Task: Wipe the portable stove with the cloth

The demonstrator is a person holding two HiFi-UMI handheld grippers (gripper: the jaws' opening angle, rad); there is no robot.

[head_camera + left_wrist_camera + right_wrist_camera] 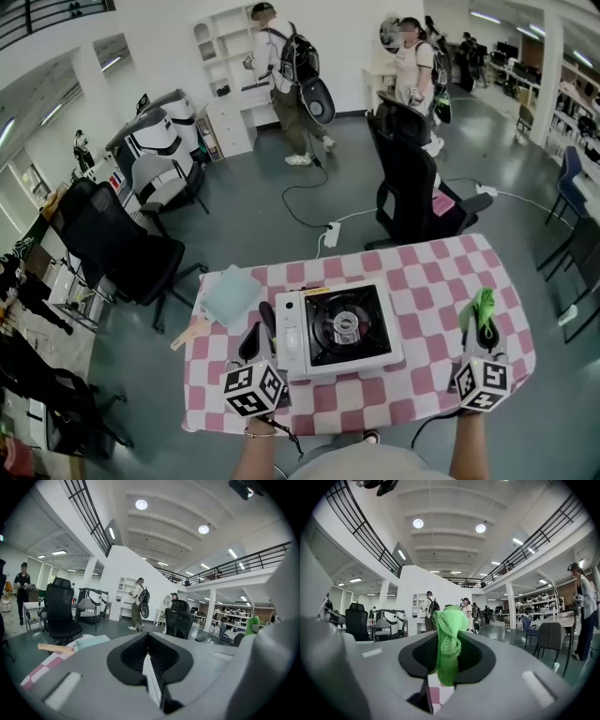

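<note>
Head view: checkered table (441, 281) with the white stove (342, 328) dead centre. Left gripper (265, 314) sits just beside the stove's left edge, jaws pressed together on nothing. Right gripper (486, 326), well off to the stove's right, pinches the green cloth (482, 306).

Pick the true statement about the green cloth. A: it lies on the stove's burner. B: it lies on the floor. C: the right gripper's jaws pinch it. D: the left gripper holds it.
C: the right gripper view shows the green cloth clamped in the right gripper, which the head view places right of the stove.
</note>
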